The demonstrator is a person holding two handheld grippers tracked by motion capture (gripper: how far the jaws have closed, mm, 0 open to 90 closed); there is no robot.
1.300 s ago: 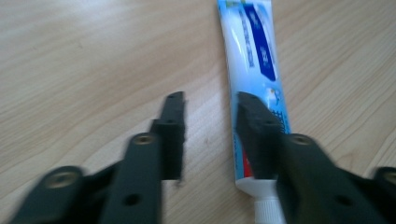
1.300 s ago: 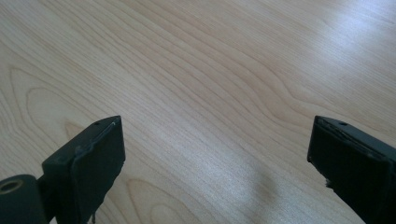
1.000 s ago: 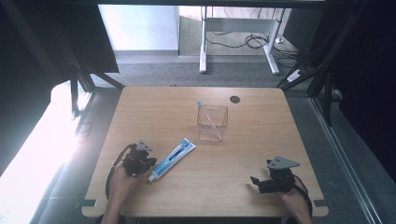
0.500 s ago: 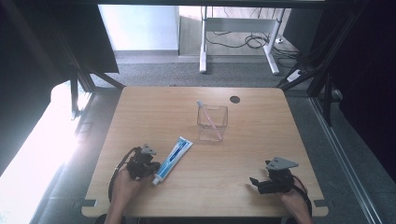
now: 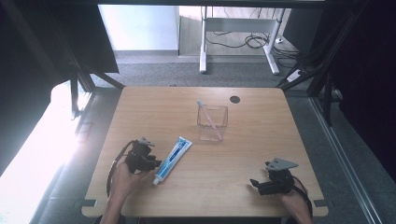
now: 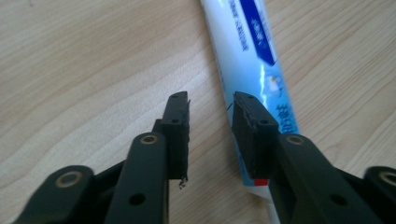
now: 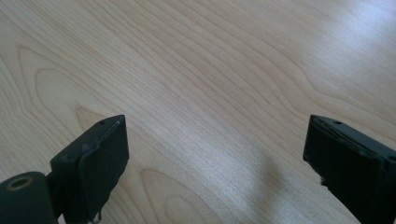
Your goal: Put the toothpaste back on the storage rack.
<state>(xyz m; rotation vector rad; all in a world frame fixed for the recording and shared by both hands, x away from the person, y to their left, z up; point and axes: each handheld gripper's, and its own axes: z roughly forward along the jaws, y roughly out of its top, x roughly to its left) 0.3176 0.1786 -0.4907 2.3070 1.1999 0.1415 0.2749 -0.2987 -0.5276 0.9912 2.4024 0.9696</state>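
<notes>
A blue-and-white toothpaste tube (image 5: 173, 158) (image 6: 247, 51) lies slantwise on the wooden table (image 5: 261, 140), its cap end toward the person. My left gripper (image 5: 152, 164) (image 6: 210, 100) sits at the tube's near end. Its jaws have just been opening and stand a little apart over bare wood, with the right-hand jaw above the tube's edge. Nothing is between the pads. My right gripper (image 5: 254, 183) (image 7: 215, 126) rests near the front right of the table, jaws wide open over bare wood.
A clear square cup (image 5: 212, 123) holding a pink toothbrush (image 5: 207, 113) stands behind the tube, mid-table. A dark round hole (image 5: 235, 99) lies near the far edge. Dark frames flank the table, and a desk stand is on the floor beyond.
The left hand has shifted slightly beside the tube's near end. The tube, the cup and the right gripper have stayed where they were.
</notes>
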